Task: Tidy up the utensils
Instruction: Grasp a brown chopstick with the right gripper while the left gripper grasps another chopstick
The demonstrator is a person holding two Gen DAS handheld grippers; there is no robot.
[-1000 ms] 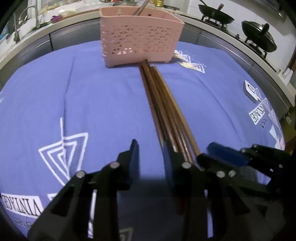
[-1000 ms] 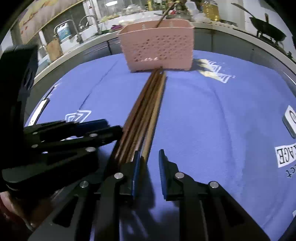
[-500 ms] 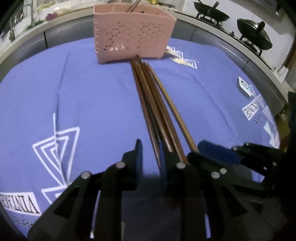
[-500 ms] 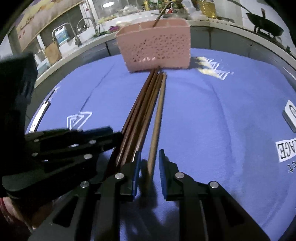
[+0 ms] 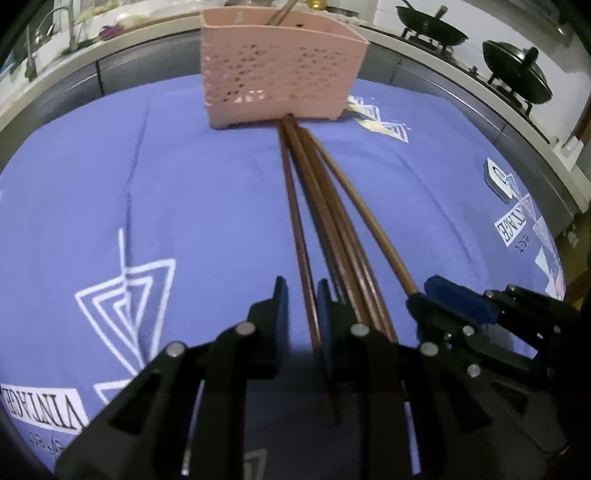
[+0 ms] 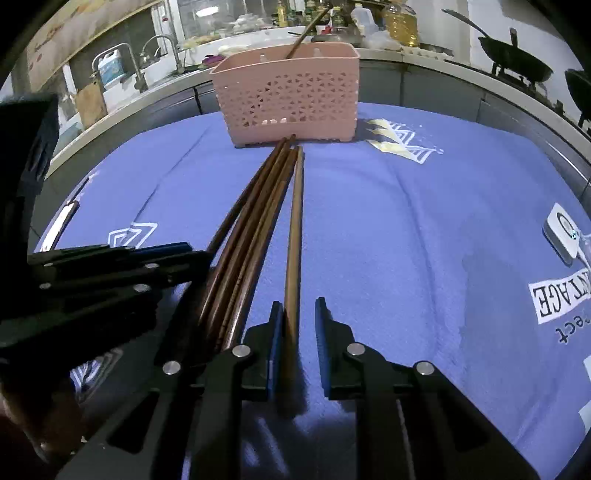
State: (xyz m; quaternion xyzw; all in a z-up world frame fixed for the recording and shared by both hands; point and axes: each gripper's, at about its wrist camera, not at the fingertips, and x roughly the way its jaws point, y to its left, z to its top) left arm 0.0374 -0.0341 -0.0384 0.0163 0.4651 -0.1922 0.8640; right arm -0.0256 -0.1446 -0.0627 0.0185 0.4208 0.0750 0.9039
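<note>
Outer chopstick (image 6: pixel 293 240) has split from bundle (image 6: pixel 243 236).

A: The chopsticks (image 5: pixel 325 206)?
B: Dark brown wooden ones, lying flat in a bunch — far tips touching the pink basket (image 5: pixel 280 70).
A: All together?
B: A lighter one (image 6: pixel 294 236) lies slightly apart on the right; one more stands tilted inside the basket

Blue printed cloth (image 6: pixel 406 229) over table; small white device (image 6: pixel 563 233) on its right edge near "VINTAGE" lettering (image 6: pixel 561 293); far counter carries faucet (image 6: pixel 164 51), oil bottle (image 6: pixel 400 22), and dark woks (image 5: pixel 430 31) on stove at right.
</note>
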